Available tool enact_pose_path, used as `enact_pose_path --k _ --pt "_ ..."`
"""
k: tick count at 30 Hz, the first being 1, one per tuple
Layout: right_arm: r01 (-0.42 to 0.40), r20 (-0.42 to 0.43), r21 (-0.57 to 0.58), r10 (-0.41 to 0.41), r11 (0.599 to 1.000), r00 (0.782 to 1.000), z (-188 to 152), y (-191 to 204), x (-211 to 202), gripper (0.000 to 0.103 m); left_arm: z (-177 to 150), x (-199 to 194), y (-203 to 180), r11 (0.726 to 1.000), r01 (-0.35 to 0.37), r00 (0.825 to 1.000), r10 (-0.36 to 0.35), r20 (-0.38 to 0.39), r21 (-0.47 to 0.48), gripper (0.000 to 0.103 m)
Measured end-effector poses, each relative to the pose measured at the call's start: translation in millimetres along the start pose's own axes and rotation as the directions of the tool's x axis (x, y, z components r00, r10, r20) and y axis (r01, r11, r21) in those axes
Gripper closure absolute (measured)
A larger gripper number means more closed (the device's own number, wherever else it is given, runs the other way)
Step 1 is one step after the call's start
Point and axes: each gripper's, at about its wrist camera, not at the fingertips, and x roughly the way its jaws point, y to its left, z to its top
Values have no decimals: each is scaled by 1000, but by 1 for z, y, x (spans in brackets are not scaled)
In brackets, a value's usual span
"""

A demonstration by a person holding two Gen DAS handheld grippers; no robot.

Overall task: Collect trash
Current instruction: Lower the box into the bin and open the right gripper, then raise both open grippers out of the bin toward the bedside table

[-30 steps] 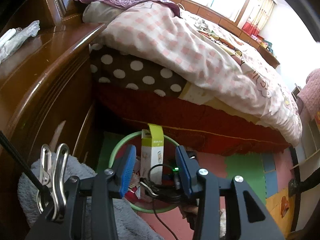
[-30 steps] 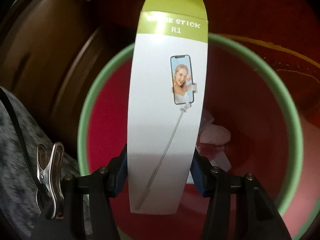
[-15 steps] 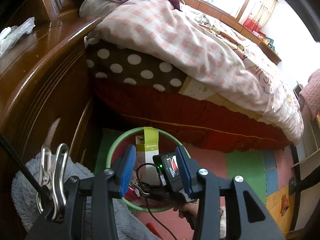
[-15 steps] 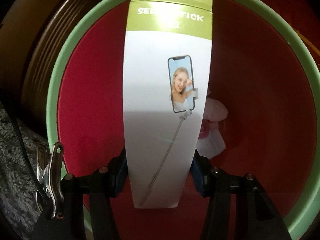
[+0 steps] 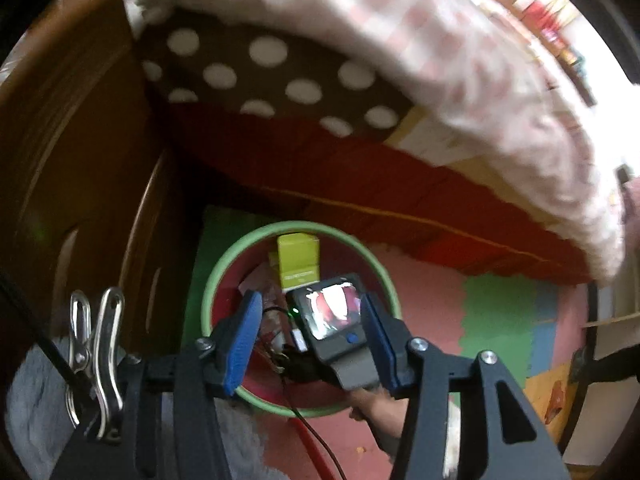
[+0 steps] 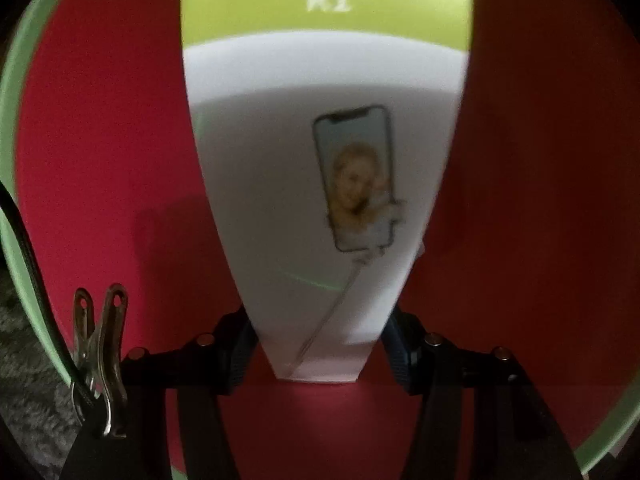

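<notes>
A white and green selfie-stick box (image 6: 320, 200) stands between the blue pads of my right gripper (image 6: 320, 344), which is shut on its lower end. The box hangs inside a red bin with a pale green rim (image 6: 12, 80), deep between the red walls. In the left wrist view the same bin (image 5: 208, 300) sits on the floor below me, the box's green top (image 5: 298, 256) poking up in it. My left gripper (image 5: 310, 304) hovers above the bin, its jaws opening with nothing between them. The right gripper's camera unit (image 5: 336, 316) shows below them.
A bed with a pink checked quilt (image 5: 440, 60) and a spotted sheet (image 5: 260, 68) overhangs the bin's far side. A dark wooden cabinet (image 5: 80, 160) stands on the left. Coloured foam mats (image 5: 500, 312) cover the floor. Grey fluffy fabric (image 5: 32, 400) lies at lower left.
The right gripper has sunk deeper into the bin with the box. The left gripper has dropped and tilted down toward the bin, and its jaws stand wider.
</notes>
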Motion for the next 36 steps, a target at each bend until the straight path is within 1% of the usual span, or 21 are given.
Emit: enact_pose_path --k 3,5,6,8,9,11,12,14,15,16,17,19,20,22,24,26,27,29,30,34,36 --pt "-3 6 9 3 1000 1000 -3 -3 1 46 21 31 -8 999 -50 995 51 -81 23 50" --pt "-2 10 9 2 1000 1000 -5 -4 0 46 27 46 -9 998 -61 992 63 -107 23 50" --pt "2 8 9 -2 1000 1000 -6 -5 0 46 29 52 -9 998 -64 991 65 -119 19 50" --pt "9 5 8 -9 1000 1000 -7 -5 0 46 32 64 -5 999 -41 989 39 -140 -12 47" --pt "20 -1 7 -20 1000 1000 -5 -3 0 46 34 73 -3 999 -40 986 34 -161 -31 44" --pt "22 -27 13 -21 1000 999 -4 0 4 46 43 105 1 996 -72 964 55 -259 -57 43" --pt "23 -50 17 -22 1000 999 -1 -1 6 46 45 120 3 993 -98 950 75 -304 -62 43" --pt "72 -104 9 -71 997 992 3 -1 13 46 47 149 3 987 -156 921 132 -366 -37 43" --pt "116 -144 -19 -118 993 982 6 1 18 46 46 164 5 983 -184 904 166 -394 -9 43" --pt "131 -157 -33 -134 991 978 6 3 20 46 45 175 8 980 -201 893 183 -411 0 43" --pt "134 -167 -45 -140 990 976 8 3 23 46 43 184 12 978 -209 884 187 -428 -5 43" --pt "129 -197 -43 -135 991 971 11 1 31 46 40 194 23 980 -191 878 149 -454 -49 46" --pt "142 -219 -43 -148 989 964 11 0 37 46 40 193 27 981 -180 880 125 -458 -77 47" --pt "152 -240 -49 -160 987 957 12 6 39 46 45 185 28 985 -141 900 86 -426 -99 47" --pt "146 -236 -54 -154 988 959 13 7 39 41 50 179 27 985 -146 915 100 -391 -90 45" --pt "154 -231 -58 -163 986 959 26 8 33 33 50 180 31 984 -124 914 63 -401 -127 43" --pt "164 -221 -57 -173 985 960 26 8 31 33 49 180 34 983 -109 912 40 -408 -146 43" --pt "159 -178 -52 -166 986 970 24 7 19 32 49 173 33 982 -64 915 -13 -403 -176 43" --pt "148 -163 -50 -154 988 975 21 7 13 32 50 165 32 983 -30 923 -43 -382 -182 43" --pt "98 -86 -37 -101 995 991 10 7 -8 32 51 126 19 989 52 952 -91 -293 -139 43" --pt "41 -6 -23 -41 999 999 -2 3 -27 32 46 108 16 989 90 961 -118 -249 -121 43"
